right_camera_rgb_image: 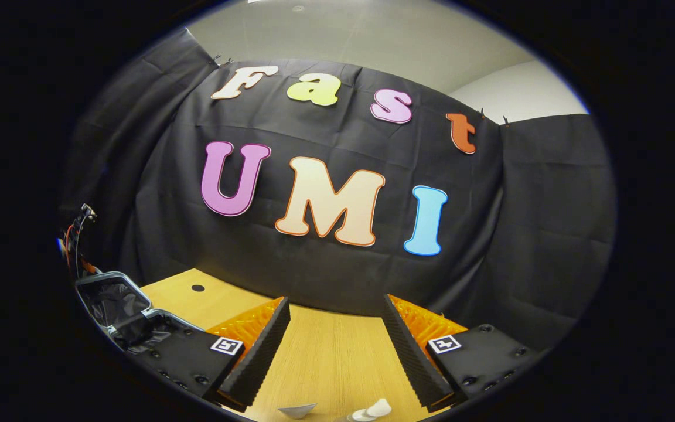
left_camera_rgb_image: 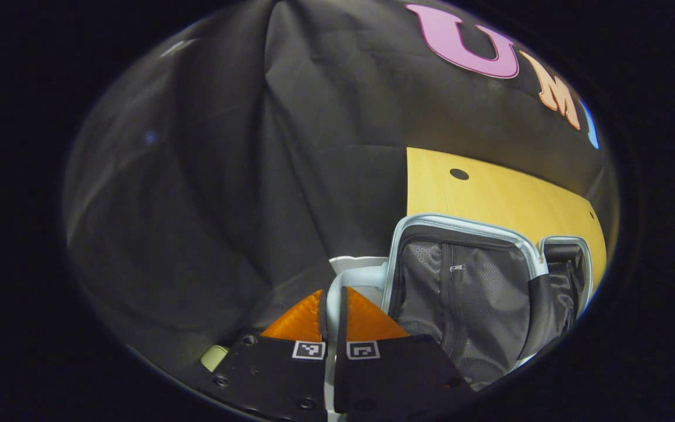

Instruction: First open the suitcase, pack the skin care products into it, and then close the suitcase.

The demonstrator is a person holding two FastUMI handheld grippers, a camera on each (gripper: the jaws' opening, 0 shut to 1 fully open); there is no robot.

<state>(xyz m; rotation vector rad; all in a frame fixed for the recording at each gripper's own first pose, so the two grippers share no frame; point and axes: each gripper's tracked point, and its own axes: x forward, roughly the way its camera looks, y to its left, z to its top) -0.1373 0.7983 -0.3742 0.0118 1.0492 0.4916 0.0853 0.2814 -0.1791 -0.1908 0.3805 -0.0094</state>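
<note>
The suitcase point(left_camera_rgb_image: 478, 281) stands open on the wooden table point(left_camera_rgb_image: 490, 193), at about four o'clock in the left gripper view; its mesh-lined lid looks light yet stiff at the pale rim, so the rim is probably the best place to grip. The left gripper point(left_camera_rgb_image: 333, 319) has its jaws clamped together on that pale edge, held low. The right gripper point(right_camera_rgb_image: 333, 346) hovers level over the table, jaws wide apart. Small pale items point(right_camera_rgb_image: 367, 410) lie at six o'clock there.

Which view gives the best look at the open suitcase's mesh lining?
The left gripper view: the suitcase stands open close ahead, its grey mesh lining and zip plain to see. The right gripper view catches the suitcase small at the left edge, lining dark and indistinct.
</note>
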